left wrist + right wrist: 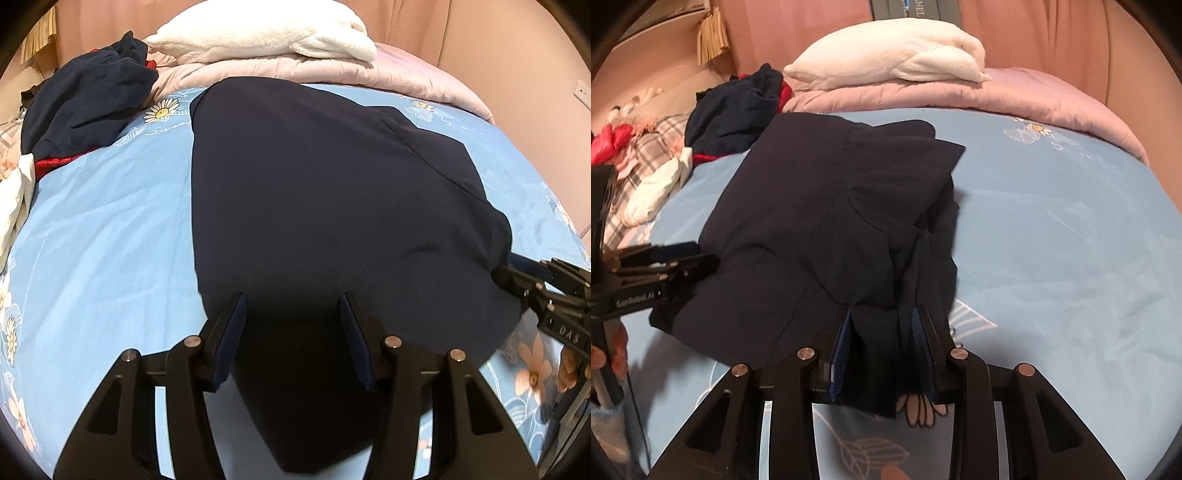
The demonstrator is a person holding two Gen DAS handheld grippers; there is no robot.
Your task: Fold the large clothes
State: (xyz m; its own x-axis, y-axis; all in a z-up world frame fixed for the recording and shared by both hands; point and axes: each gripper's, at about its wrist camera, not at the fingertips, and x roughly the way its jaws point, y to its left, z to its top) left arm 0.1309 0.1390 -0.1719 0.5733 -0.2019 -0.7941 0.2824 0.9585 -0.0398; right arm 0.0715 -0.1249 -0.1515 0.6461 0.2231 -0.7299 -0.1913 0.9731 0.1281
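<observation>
- A bed (110, 229) covered by a light blue flowered sheet is seen across most of both views.
- A dark navy garment (314, 192) is spread flat over the centre of the sheet; in the right wrist view its right side (886, 206) is seen folded into layered pleats.
- A pink quilt (1015, 96) is laid along the top of the frame, and a white folded blanket (266, 33) is stacked on it.
- A heap of dark blue and red clothes (85, 99) is seen at the upper left, apart from the garment.
- The left gripper (295, 332) is held over the garment's near edge, fingers spread wide with cloth lying between them, not pinched.
- The right gripper (882, 347) is seen at bottom centre, its fingers narrowed onto a bunched fold of the garment.
</observation>
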